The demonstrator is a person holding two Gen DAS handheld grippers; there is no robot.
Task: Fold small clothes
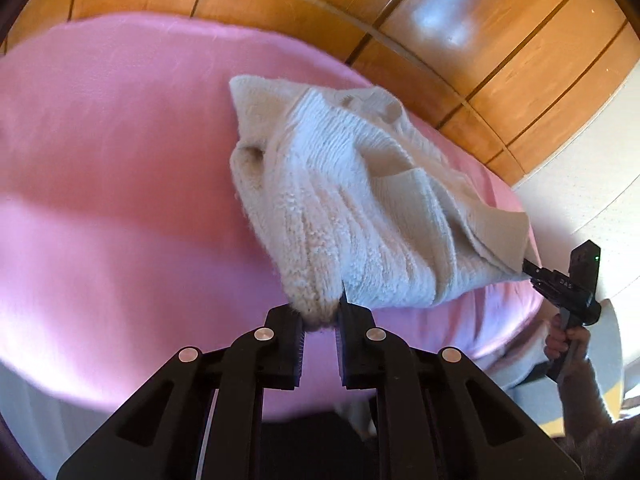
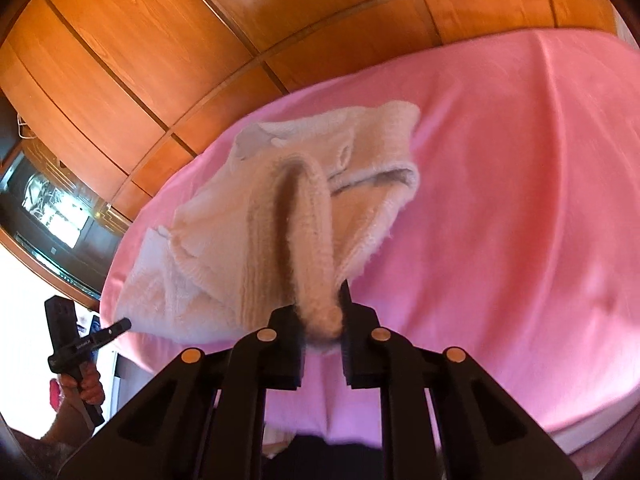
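Note:
A cream knitted sweater [image 1: 344,184] hangs lifted above the pink bed cover [image 1: 120,184]. My left gripper [image 1: 320,316] is shut on a fuzzy edge of it. My right gripper [image 2: 322,320] is shut on another edge of the sweater [image 2: 292,216], which drapes away from it in folds. In the left wrist view the right gripper [image 1: 528,268] shows at the sweater's right corner. In the right wrist view the left gripper [image 2: 124,325] shows at its lower left corner. The far part of the sweater still touches the bed.
Wooden wardrobe panels [image 2: 160,40] rise behind the bed [image 2: 520,200]. A dark television set [image 2: 52,216] stands at the left in the right wrist view. A white wall [image 1: 592,184] is at the right of the left wrist view.

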